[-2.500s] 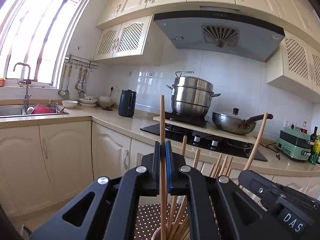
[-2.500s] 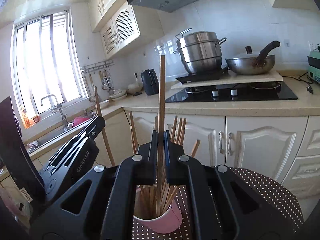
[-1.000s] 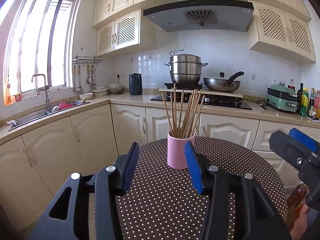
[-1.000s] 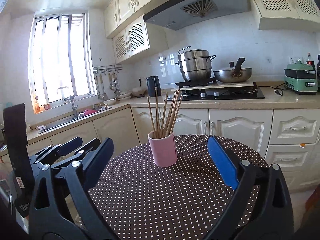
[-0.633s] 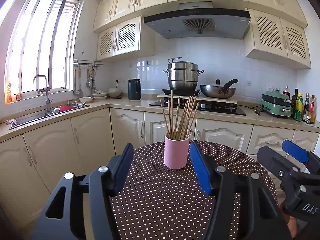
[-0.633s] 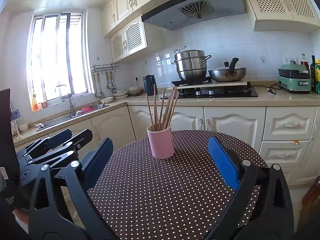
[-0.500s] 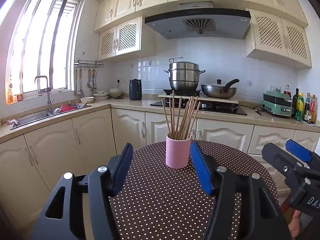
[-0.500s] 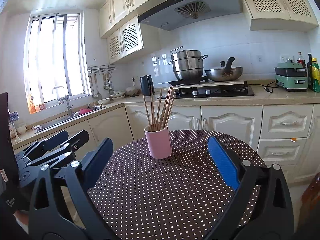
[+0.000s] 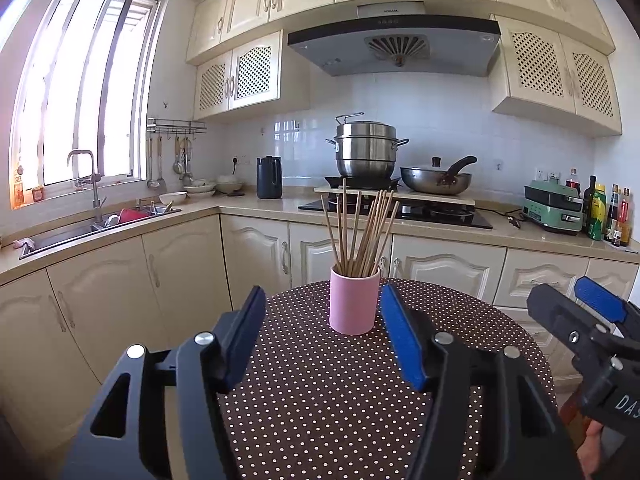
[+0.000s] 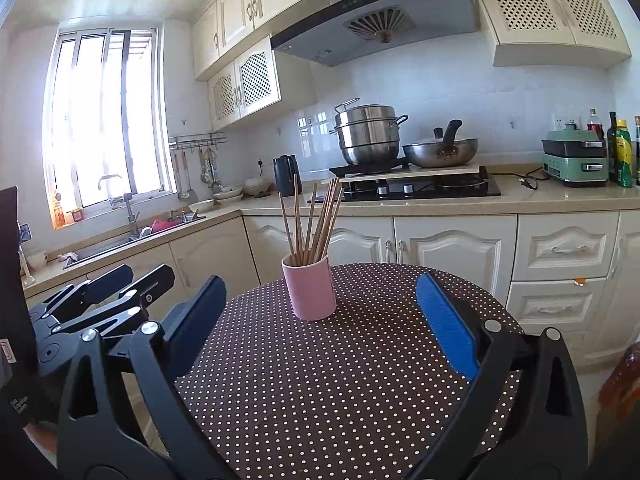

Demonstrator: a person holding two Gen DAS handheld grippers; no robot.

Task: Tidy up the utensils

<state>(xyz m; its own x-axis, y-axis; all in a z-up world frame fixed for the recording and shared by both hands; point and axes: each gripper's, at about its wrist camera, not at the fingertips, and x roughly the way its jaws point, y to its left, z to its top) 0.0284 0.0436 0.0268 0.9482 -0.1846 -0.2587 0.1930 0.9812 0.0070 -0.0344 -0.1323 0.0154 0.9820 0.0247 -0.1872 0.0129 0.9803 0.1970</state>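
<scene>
A pink cup [image 9: 354, 304] stands upright on the round brown polka-dot table [image 9: 320, 404], holding several wooden chopsticks [image 9: 360, 232] that fan out above its rim. My left gripper [image 9: 322, 294] is open just short of the cup, with nothing between its blue pads. In the right wrist view the same cup [image 10: 312, 292] and chopsticks [image 10: 316, 220] sit on the table [image 10: 340, 400], a little beyond my right gripper [image 10: 320, 280]. That gripper is wide open and empty. Each gripper shows at the edge of the other's view: right gripper [image 9: 576, 320], left gripper [image 10: 112, 284].
Behind the table runs a kitchen counter with cream cabinets [image 9: 444, 268]. A steel pot [image 9: 366, 152] and a pan [image 9: 436, 182] sit on the hob, beside a black kettle [image 9: 269, 176]. The sink [image 9: 100, 224] is at left, a green appliance [image 9: 554, 206] and bottles at right.
Earlier each gripper was shut on a chopstick over the cup. Both have let go and drawn back from the cup; the left jaws widened a little more in the last second.
</scene>
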